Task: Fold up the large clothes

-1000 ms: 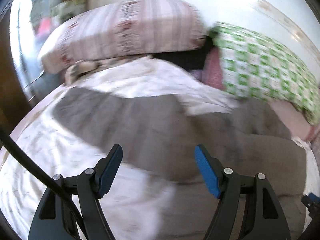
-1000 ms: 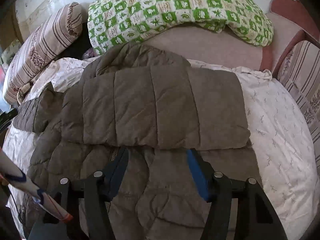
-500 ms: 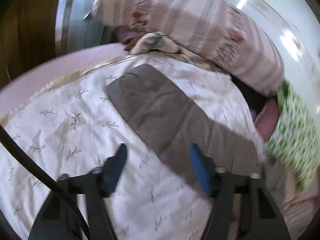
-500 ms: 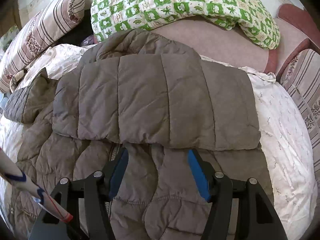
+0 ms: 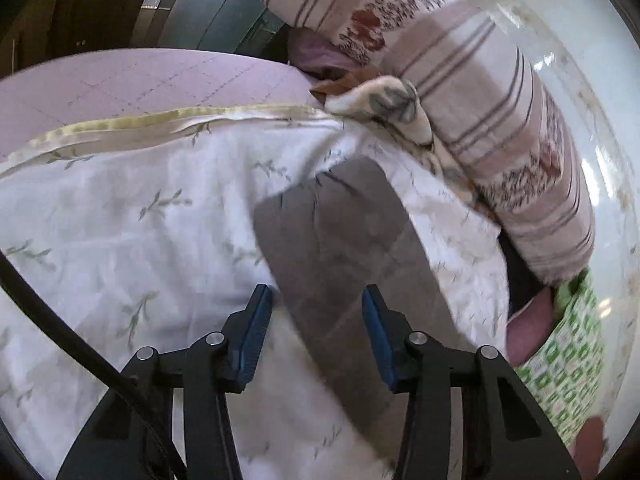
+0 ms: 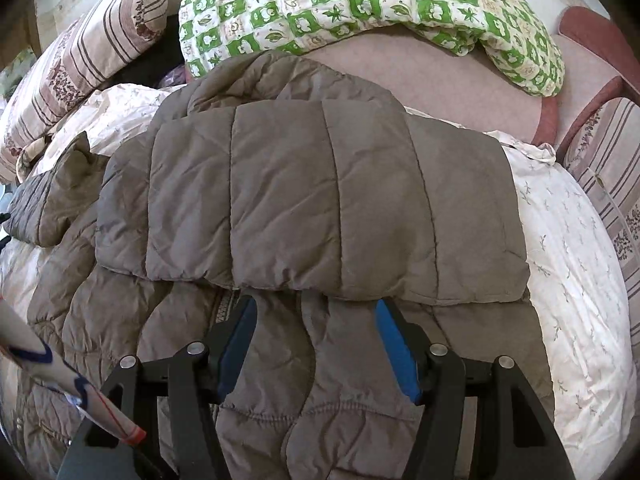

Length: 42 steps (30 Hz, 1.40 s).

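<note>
Risk, left grasp: the left tongs (image 5: 316,330) are closing over the loose sleeve (image 5: 340,248) of the jacket; the view is blurred, so the blue pads (image 5: 252,336) may pinch the bed sheet (image 5: 120,220) together with the sleeve, or slip off the thin edge.
Risk, fold: the upper part of the jacket (image 6: 312,200) already lies doubled over the lower part; in my judgement a hard pull on the sleeve could drag that fold askew.
Risk, right side: the right tongs (image 6: 316,344) stand apart and clamp nothing, so nothing pins the jacket body against such a pull.
Left tongs, state: still apart, narrowing, sleeve between them; contact cannot be confirmed.
Jacket, position: spread on the bed, sleeve reaching toward the striped pillow (image 5: 480,100).
Jacket relative to right tongs: folded edge just beyond the fingertips, lower panels beneath them.
</note>
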Motion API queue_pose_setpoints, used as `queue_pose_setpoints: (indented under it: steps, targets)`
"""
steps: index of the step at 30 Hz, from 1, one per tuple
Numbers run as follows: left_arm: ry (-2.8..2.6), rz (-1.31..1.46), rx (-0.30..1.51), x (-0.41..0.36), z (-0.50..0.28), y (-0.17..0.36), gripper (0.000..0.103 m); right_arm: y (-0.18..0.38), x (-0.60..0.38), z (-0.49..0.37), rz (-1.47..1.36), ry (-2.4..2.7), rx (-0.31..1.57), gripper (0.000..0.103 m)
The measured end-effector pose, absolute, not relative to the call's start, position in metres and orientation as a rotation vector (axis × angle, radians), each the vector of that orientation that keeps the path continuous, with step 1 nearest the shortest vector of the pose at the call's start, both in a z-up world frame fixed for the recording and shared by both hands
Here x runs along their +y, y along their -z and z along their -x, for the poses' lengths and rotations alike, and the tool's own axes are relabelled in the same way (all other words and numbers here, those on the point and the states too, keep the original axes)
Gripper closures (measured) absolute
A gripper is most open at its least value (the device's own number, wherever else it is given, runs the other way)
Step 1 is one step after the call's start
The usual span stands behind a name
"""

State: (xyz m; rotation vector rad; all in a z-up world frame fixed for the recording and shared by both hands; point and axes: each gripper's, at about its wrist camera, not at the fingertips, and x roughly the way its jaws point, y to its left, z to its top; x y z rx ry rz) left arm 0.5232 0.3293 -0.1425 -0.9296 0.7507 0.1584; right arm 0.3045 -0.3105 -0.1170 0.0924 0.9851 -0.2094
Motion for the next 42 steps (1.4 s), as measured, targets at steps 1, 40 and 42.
queue_pose_setpoints:
  steps: [1,40,42]
  targets:
    - [-0.158,0.935,0.741,0.331,-0.525,0.144,0.058,0.118,-0.310,-0.305,-0.090,0.208,0.985,0.036]
    - [0.467,-0.001,0.925,-0.159,-0.400,0.103,0.090,0.056,-0.402,-0.268,-0.464,0.229,0.823,0.036]
    - [0.480,-0.008,0.931,-0.159,-0.397,0.093,0.078,0.062,-0.404,-0.269,-0.501,0.193,0.832,0.036]
